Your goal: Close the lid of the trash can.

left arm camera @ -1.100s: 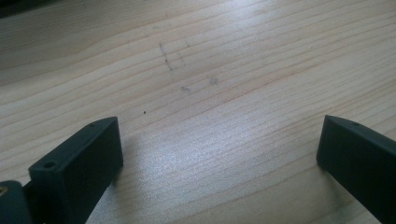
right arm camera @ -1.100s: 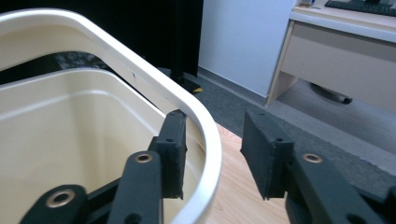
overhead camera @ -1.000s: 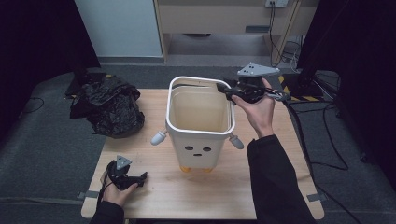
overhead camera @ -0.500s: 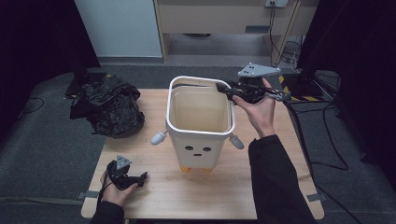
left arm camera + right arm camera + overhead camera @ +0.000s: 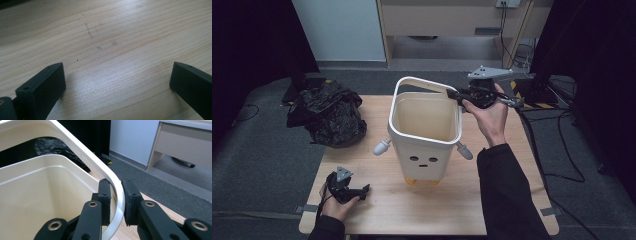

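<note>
A white bin (image 5: 427, 135) with a printed face and small stub arms stands on the middle of the wooden table (image 5: 522, 165). Its thin white handle (image 5: 422, 81) is raised over the rim. At the bin's back right corner my right gripper (image 5: 454, 93) has been closing its jaws, and the pads now clamp the handle. In the right gripper view the handle (image 5: 100, 167) runs between the two pads of that gripper (image 5: 115, 182), above the bin's cream inside (image 5: 45, 185). My left gripper (image 5: 364, 189) rests near the table's front left, jaws wide apart over bare wood (image 5: 117, 72).
A crumpled black plastic bag (image 5: 329, 112) lies at the table's back left corner and shows behind the bin (image 5: 52, 145). Beyond the table are grey carpet, a pale cabinet (image 5: 452, 20) and cables (image 5: 557, 145) on the right.
The right gripper's jaws have drawn closer around the bin's handle. Both hands and the bin stay where they were.
</note>
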A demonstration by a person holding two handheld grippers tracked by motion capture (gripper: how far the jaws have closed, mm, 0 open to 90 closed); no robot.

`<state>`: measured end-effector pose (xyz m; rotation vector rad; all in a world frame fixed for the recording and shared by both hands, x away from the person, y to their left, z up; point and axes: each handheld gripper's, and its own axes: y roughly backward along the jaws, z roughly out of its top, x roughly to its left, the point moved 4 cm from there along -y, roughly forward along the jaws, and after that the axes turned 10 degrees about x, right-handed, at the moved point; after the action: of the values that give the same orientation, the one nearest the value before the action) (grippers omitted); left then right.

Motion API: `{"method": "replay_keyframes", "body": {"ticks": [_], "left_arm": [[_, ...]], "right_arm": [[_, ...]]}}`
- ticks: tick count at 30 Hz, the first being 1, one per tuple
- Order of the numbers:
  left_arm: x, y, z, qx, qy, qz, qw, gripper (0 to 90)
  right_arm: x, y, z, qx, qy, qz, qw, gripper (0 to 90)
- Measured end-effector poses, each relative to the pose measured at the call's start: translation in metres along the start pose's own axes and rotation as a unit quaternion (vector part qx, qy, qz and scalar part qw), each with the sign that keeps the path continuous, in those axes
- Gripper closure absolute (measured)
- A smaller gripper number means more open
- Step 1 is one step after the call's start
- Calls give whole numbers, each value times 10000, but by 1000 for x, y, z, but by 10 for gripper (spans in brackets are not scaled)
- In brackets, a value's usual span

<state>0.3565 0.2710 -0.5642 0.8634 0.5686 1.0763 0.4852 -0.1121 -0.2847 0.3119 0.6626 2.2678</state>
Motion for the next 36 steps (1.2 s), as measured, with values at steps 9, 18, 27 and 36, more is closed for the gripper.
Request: {"method": "replay_keyframes", "body": {"ticks": [9,18,27,36], "left_arm": [[0,0,0,-8,8,-1,10000,0],[0,0,0,-4,4,-1,10000,0],[0,0,0,0,1,-1,10000,0],[0,0,0,-26,30,-7,10000,0]], "right_arm": [[2,-3,0,-189,215,109,9995,719],[1,1,0,-281,387,101,9988,782],[-2,6,3,-186,188,153,9995,793],[2,10,12,-216,269,78,9994,787]]}}
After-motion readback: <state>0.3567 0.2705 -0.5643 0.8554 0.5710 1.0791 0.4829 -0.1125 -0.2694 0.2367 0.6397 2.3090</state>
